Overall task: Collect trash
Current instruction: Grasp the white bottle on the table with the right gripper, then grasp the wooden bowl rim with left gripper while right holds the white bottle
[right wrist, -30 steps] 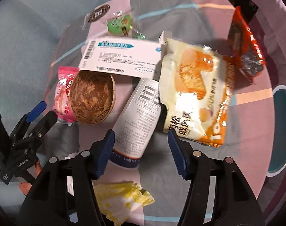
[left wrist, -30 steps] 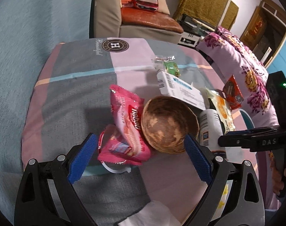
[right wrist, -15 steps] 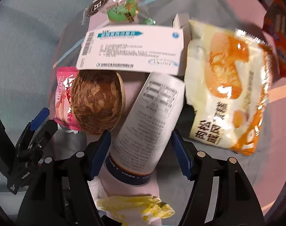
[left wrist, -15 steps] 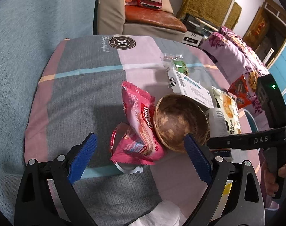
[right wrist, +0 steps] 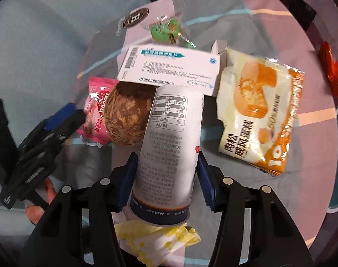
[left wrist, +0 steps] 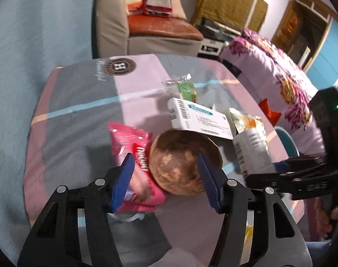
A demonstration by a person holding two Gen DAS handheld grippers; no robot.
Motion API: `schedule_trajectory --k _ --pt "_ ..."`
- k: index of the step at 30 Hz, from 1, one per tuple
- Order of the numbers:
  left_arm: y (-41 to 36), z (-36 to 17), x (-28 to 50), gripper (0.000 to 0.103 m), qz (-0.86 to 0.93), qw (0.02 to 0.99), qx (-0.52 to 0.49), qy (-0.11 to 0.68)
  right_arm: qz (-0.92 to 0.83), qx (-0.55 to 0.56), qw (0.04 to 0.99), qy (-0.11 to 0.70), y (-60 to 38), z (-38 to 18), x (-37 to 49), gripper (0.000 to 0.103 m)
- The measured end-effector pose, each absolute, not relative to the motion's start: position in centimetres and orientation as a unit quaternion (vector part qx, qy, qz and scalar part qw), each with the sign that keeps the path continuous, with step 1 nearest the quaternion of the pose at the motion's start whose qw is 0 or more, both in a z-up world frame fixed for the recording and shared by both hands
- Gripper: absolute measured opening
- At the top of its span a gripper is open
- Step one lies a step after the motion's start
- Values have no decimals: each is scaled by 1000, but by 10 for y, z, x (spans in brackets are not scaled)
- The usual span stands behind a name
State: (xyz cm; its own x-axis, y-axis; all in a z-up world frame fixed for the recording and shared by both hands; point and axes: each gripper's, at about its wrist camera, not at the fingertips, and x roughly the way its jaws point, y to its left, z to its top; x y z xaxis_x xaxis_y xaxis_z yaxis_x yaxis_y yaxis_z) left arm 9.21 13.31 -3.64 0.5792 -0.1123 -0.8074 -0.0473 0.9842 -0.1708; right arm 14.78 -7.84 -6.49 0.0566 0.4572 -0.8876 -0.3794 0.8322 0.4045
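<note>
Trash litters a cloth-covered desk [right wrist: 246, 15]. Right gripper [right wrist: 167, 166]: jaws closed against a tall, smooth paper cup [right wrist: 169, 142], tilted up from the desk. Left gripper [left wrist: 166, 171]: jaws half open, straddling a rough brown coconut shell [left wrist: 182, 162] and a crinkly pink wrapper [left wrist: 133, 146]; contact is blurred, perhaps none yet. A flat white carton [right wrist: 169, 69] lies just beyond, a glossy orange cake bag [right wrist: 260, 115] to the right. Squeezing may crush the cup; the round shell could roll free.
</note>
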Motion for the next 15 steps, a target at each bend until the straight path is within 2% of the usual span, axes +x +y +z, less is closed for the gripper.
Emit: schedule_trajectory --k 15 --pt "130 -90 122 59 -6 852 -84 517 285 38 746 600 -110 -51 153 50"
